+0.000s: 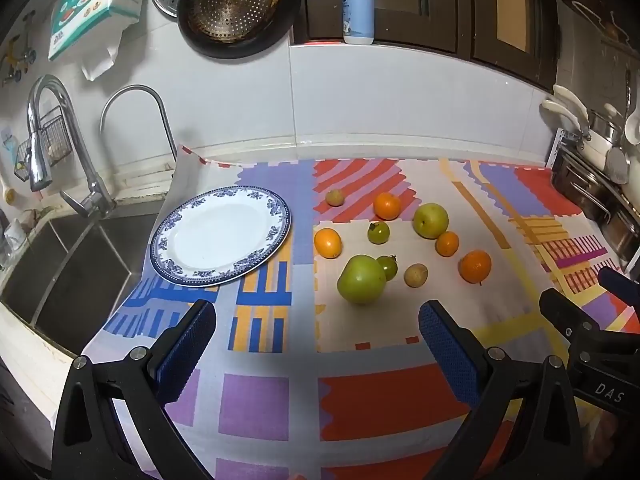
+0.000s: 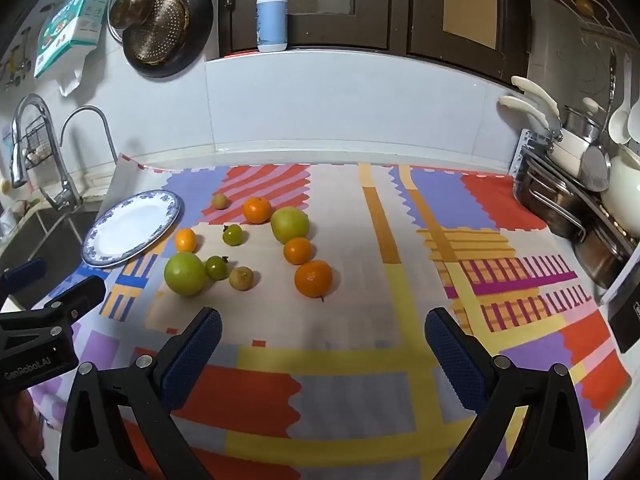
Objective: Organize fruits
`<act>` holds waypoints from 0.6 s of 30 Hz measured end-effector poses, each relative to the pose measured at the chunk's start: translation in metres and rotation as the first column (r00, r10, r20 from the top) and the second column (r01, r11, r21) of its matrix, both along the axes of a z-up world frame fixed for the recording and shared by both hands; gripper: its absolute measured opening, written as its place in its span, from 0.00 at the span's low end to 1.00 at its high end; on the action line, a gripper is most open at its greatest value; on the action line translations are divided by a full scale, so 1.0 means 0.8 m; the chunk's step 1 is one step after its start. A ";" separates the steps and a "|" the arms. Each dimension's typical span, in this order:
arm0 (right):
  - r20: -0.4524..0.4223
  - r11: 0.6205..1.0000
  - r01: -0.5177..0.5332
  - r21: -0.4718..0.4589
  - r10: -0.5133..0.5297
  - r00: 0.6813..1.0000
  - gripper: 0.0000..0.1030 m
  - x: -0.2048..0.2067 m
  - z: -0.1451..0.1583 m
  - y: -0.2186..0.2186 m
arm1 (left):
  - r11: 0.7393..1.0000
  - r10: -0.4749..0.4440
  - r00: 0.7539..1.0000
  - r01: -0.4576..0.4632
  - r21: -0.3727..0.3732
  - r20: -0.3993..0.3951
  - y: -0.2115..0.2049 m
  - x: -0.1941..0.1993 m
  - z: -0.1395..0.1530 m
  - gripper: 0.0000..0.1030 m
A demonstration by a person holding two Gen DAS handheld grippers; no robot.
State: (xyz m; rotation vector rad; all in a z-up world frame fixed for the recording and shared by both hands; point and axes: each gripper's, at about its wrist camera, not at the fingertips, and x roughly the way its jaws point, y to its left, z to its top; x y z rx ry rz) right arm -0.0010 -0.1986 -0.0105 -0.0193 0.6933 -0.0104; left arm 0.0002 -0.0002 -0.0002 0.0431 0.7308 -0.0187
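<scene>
Left gripper (image 1: 316, 322) had its blue-padded fingers (image 1: 188, 344) spread wide, nothing between them, hovering above the patterned cloth (image 1: 256, 404) short of the fruit. Right gripper (image 2: 322, 330) same: fingers (image 2: 450, 350) wide apart, empty, tilted down over the cloth. Just ahead of the left gripper sat the big green apple (image 1: 361, 279), touching a small green tomato (image 1: 387, 267); a small brown fruit (image 1: 415, 275) beside that, an orange with a stem (image 1: 475, 266) to the right. Further back were a second green tomato (image 1: 378, 232), a small orange (image 1: 327, 243), another small orange (image 1: 447, 243), a yellow-green apple (image 1: 430, 220), a back orange (image 1: 387, 205) and a second brown fruit (image 1: 335, 197). All fruit lay loose on the cloth. Blue-rimmed white plate (image 1: 220, 236) sat empty to the left of the fruit, near the sink (image 1: 68, 272).
</scene>
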 end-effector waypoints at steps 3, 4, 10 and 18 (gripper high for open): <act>-0.004 1.000 -0.002 0.004 0.002 1.000 0.99 0.000 0.000 0.000 | 1.000 -0.010 1.000 0.010 -0.009 -0.009 0.000 0.002 -0.001 1.00; -0.004 1.000 -0.003 0.005 0.003 1.000 0.99 0.001 0.000 -0.001 | 1.000 -0.014 1.000 0.013 -0.011 -0.011 0.000 0.003 0.002 1.00; -0.001 1.000 -0.003 0.003 0.003 1.000 0.99 0.000 0.001 0.001 | 1.000 -0.024 1.000 0.024 -0.012 -0.002 0.004 0.006 0.015 1.00; 0.000 1.000 -0.004 0.002 0.004 1.000 0.99 0.004 0.001 -0.002 | 1.000 -0.019 1.000 0.019 -0.009 0.013 -0.002 0.007 0.009 1.00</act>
